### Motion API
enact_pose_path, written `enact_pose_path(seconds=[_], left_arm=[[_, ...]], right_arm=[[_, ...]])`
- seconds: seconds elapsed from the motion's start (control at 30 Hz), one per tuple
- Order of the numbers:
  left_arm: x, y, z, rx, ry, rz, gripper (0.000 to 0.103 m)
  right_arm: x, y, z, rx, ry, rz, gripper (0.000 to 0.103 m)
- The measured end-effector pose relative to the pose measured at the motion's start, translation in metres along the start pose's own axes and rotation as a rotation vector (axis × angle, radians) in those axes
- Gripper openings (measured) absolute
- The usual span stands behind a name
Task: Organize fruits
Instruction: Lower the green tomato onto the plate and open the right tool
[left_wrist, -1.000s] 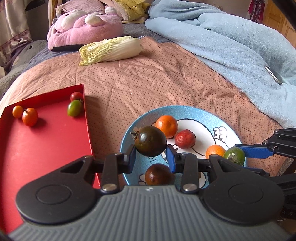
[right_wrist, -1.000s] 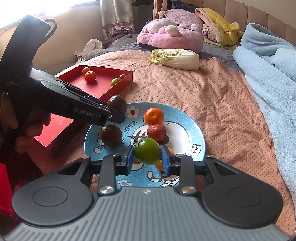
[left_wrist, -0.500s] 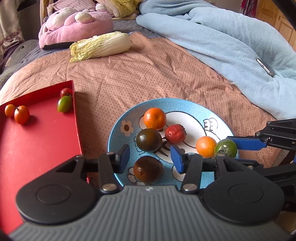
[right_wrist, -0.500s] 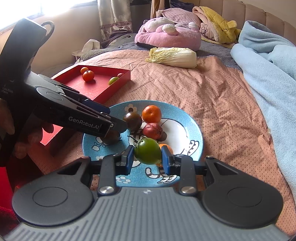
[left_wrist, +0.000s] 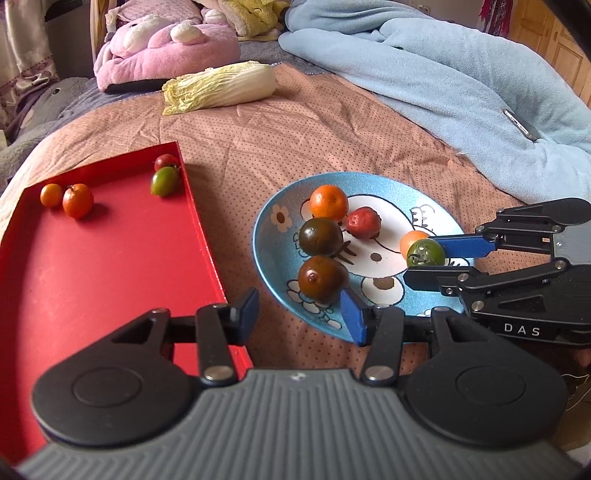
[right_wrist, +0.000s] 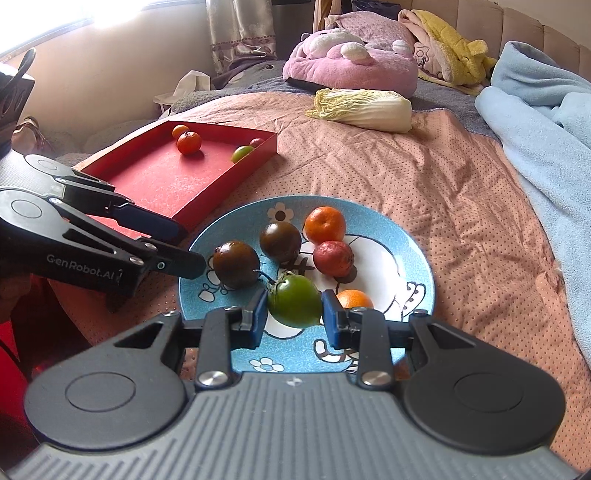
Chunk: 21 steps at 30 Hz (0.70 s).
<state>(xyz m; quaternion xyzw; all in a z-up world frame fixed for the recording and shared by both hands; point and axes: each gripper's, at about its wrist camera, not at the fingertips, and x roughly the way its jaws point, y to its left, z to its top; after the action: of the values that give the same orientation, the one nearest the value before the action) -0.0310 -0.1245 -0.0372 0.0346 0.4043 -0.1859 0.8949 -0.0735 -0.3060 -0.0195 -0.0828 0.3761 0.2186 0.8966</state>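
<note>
A blue cartoon plate (left_wrist: 273, 229) (right_wrist: 413, 251) lies on the bed with two dark tomatoes (left_wrist: 320, 236) (left_wrist: 320, 277), an orange (left_wrist: 328, 202), a red fruit (left_wrist: 363, 223) and a second orange (left_wrist: 412, 238). My left gripper (left_wrist: 301, 317) is open and empty, just short of the plate's near rim. My right gripper (right_wrist: 294, 317) is shut on a green tomato (right_wrist: 294, 301) (left_wrist: 425, 252) over the plate. A red tray (left_wrist: 110, 251) (right_wrist: 166, 177) to the left holds several small tomatoes.
A napa cabbage (left_wrist: 221, 86) (right_wrist: 364, 108) lies at the back. A pink plush (left_wrist: 166, 44) and a yellow plush (right_wrist: 450, 51) sit behind it. A light blue blanket (left_wrist: 443, 81) with a phone (left_wrist: 521, 125) on it covers the right side.
My left gripper has let go of the dark tomato onto the plate, opened and drawn back towards the plate's near rim. My right gripper still holds the green tomato.
</note>
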Motion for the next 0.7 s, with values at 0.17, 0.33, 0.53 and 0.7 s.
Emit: enact_pose_path(seconds=[0.17,0.33,0.53,0.7], left_arm=[[-0.006,0.004,-0.004,-0.017,-0.009,0.003,0.051],[-0.011,0.003,-0.006,-0.015,-0.017,0.009,0.051],[-0.015,0.005,-0.008,-0.029,-0.023,0.017,0.051],[-0.017,0.006,-0.008,-0.036,-0.025,0.023,0.051]], right_arm=[[0.005,-0.001,-0.003,0.001,0.022,-0.005,0.037],[0.007,-0.002,-0.003,0.012,0.025,-0.003,0.037],[0.010,-0.002,-0.001,0.013,0.027,-0.006,0.037],[0.010,0.000,-0.004,0.011,0.028,-0.003,0.037]])
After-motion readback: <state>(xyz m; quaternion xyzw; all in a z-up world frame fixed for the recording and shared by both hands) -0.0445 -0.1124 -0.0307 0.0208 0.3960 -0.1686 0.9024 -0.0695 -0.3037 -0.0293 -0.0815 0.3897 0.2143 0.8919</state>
